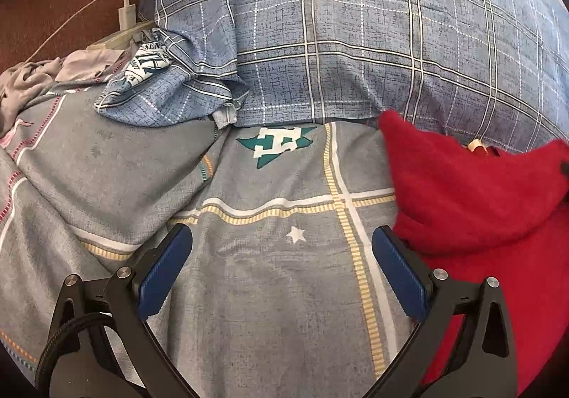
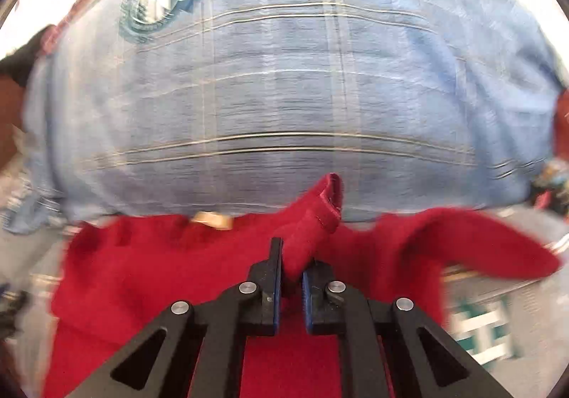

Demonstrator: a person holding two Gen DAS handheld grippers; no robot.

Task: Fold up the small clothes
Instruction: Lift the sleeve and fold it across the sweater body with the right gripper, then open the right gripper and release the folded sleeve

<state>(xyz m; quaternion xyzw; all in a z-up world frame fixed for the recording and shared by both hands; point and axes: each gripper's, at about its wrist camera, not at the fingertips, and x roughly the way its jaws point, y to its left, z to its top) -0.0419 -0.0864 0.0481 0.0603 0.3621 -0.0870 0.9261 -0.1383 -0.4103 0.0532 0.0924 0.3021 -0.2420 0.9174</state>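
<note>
While the right gripper (image 2: 292,264) pinches a hemmed edge of the red garment (image 2: 149,277) lying on the grey bedsheet (image 1: 270,291) before the plaid pillow (image 1: 355,42), the wide-open, empty left gripper (image 1: 281,245) should pin the near edge.

Left wrist view low over the grey bedsheet (image 1: 270,291), facing the blue plaid pillow (image 1: 355,42), right wrist view close above the red garment (image 2: 142,273), blurred, facing the same pillow (image 2: 284,78), both sharing pillow, garment (image 1: 480,202), sheet
</note>
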